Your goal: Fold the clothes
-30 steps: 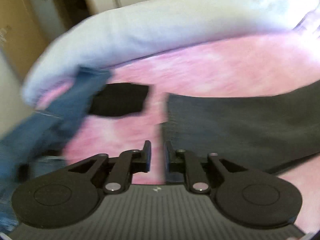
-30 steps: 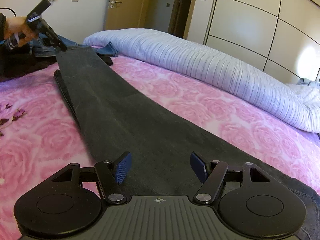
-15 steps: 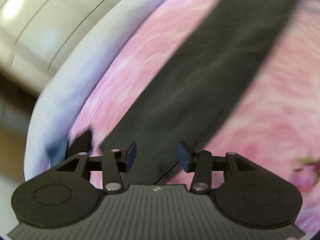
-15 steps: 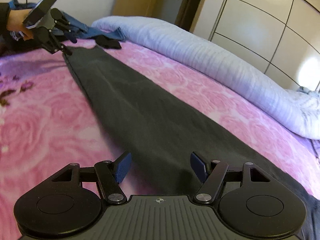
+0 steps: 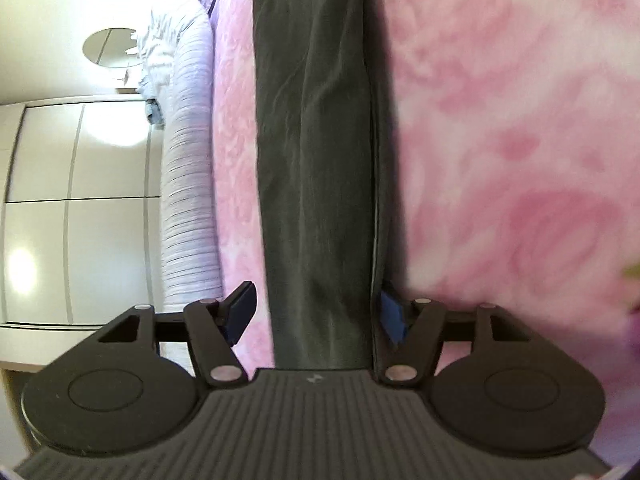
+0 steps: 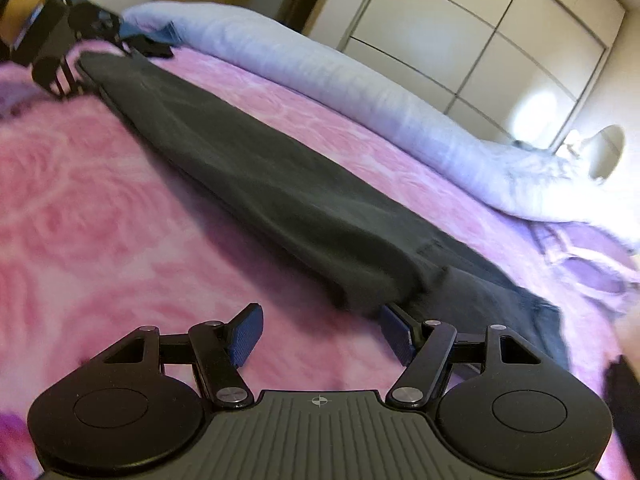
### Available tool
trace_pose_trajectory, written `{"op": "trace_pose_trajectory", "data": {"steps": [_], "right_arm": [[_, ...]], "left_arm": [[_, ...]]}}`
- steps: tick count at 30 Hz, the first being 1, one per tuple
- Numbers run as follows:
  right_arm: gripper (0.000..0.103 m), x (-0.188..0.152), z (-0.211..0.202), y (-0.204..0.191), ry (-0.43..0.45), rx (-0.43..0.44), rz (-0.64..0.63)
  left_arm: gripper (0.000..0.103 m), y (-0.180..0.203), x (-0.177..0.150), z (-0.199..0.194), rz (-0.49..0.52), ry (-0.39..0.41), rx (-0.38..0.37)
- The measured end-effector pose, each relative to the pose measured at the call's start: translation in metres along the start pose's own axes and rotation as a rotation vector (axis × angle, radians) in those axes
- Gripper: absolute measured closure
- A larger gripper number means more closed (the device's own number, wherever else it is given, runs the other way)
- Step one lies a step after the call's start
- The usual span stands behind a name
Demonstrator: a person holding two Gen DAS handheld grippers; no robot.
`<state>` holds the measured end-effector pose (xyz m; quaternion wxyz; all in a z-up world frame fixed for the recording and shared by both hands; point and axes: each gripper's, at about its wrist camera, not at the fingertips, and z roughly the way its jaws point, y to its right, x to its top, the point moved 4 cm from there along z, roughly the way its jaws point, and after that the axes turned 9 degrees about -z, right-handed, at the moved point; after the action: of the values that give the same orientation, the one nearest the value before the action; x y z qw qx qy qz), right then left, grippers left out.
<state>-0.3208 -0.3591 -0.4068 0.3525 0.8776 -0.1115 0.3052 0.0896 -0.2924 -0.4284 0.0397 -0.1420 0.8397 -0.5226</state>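
Dark trousers [image 5: 316,160] lie flat as a long narrow strip on the pink rose-patterned bed cover [image 5: 500,160], running up the centre of the left wrist frame and diagonally from upper left to lower right in the right wrist frame. Left tool [image 5: 316,312]: jaws opening, straddling the strip's near end without pressing it, apparently to take the hem for a lengthwise fold. Right tool [image 6: 320,336]: jaws apart and empty, over bare cover just beside the strip's other end. A pale rolled duvet [image 6: 360,80] borders the far side; blue clothing [image 6: 160,32] lies at upper left, clear of the fold.
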Motion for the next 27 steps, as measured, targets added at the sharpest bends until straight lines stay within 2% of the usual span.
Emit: {"op": "trace_pose_trajectory", "data": {"steps": [2,4,6,10,14,16,19,20,21,23,27], "right_arm": [[0.034,-0.011,0.001,0.006,-0.03,-0.083,-0.075],[0.034,-0.026,0.004,0.015,-0.066,-0.169,-0.185],[0.034,-0.045,0.012,0.026,-0.115,-0.231,-0.299],[0.035,-0.075,0.038,0.06,-0.186,-0.26,-0.426],[0.035,-0.087,0.071,0.081,-0.204,-0.233,-0.549],[0.035,-0.094,0.083,0.088,-0.18,-0.225,-0.582],[0.037,-0.098,0.092,0.096,-0.166,-0.218,-0.606],[0.046,-0.099,0.094,0.098,-0.163,-0.216,-0.616],[0.078,-0.101,0.095,0.099,-0.159,-0.215,-0.638],[0.081,-0.108,0.095,0.099,-0.145,-0.213,-0.691],[0.087,-0.101,0.073,0.125,-0.115,-0.224,-0.685]], "left_arm": [[0.05,0.002,-0.005,0.004,0.004,-0.015,0.016],[0.07,0.005,-0.008,0.008,-0.01,-0.038,0.004],[0.082,0.004,-0.011,0.014,-0.069,-0.067,-0.028],[0.081,-0.007,-0.015,0.021,-0.239,-0.104,-0.062],[0.08,-0.005,-0.014,0.025,-0.209,-0.11,-0.055],[0.082,-0.005,-0.012,0.028,-0.191,-0.124,-0.057],[0.093,-0.005,-0.008,0.034,-0.173,-0.15,-0.066],[0.094,-0.004,-0.006,0.037,-0.169,-0.157,-0.071],[0.096,-0.006,-0.005,0.037,-0.174,-0.162,-0.076],[0.097,-0.016,-0.006,0.027,-0.22,-0.17,-0.085],[0.097,-0.043,0.001,-0.032,-0.323,-0.15,-0.098]]}}
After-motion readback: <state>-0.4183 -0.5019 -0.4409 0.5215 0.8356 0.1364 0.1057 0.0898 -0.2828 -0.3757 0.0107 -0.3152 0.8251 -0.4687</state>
